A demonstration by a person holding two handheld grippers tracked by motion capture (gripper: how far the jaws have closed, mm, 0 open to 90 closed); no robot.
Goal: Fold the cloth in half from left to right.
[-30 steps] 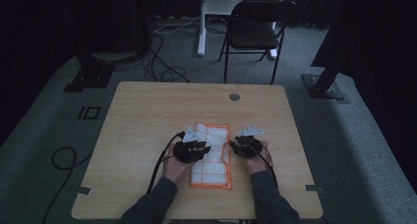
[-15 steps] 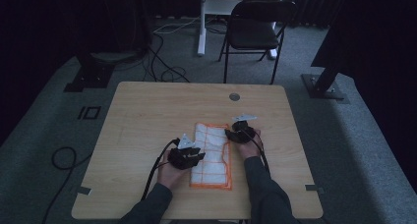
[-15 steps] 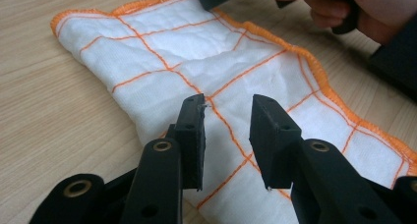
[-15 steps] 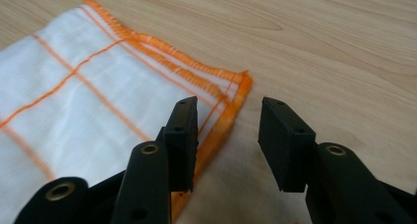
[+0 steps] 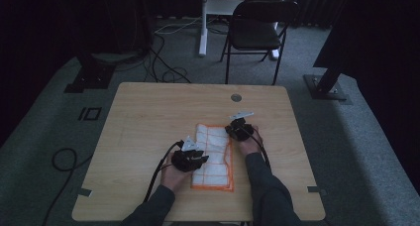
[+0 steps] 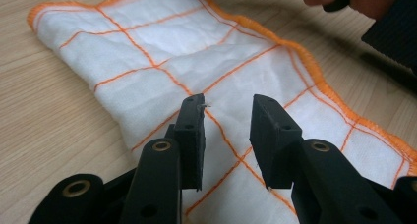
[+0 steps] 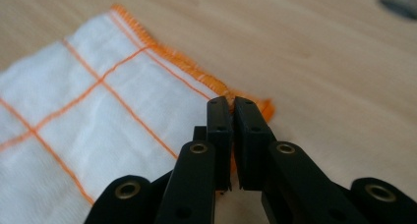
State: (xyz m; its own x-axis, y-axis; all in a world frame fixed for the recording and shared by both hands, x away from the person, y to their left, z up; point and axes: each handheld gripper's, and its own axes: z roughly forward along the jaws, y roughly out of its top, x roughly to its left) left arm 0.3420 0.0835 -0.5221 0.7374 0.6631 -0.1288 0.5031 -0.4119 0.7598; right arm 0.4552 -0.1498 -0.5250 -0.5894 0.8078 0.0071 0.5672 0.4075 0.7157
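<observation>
While the cloth [image 5: 214, 156], white with an orange grid and orange hem, lies folded flat on the table [image 5: 148, 117] at the near centre, the left gripper [image 5: 194, 159] sits at its 9 o'clock edge. Left gripper view: fingers [image 6: 193, 130] apart, hovering over the cloth [image 6: 196, 76], nothing pinched between them. Right gripper [image 5: 238, 132] is at the cloth's far corner, roughly 1 o'clock. Right gripper view: its fingers [image 7: 219, 130] have just closed and now clamp the orange-hemmed corner of the cloth [image 7: 98, 111]. A small round grommet [image 5: 236, 97] sits in the tabletop at 12 o'clock. Beyond the table at 12 o'clock stands a folding chair [image 5: 257, 32] on grey carpet.
</observation>
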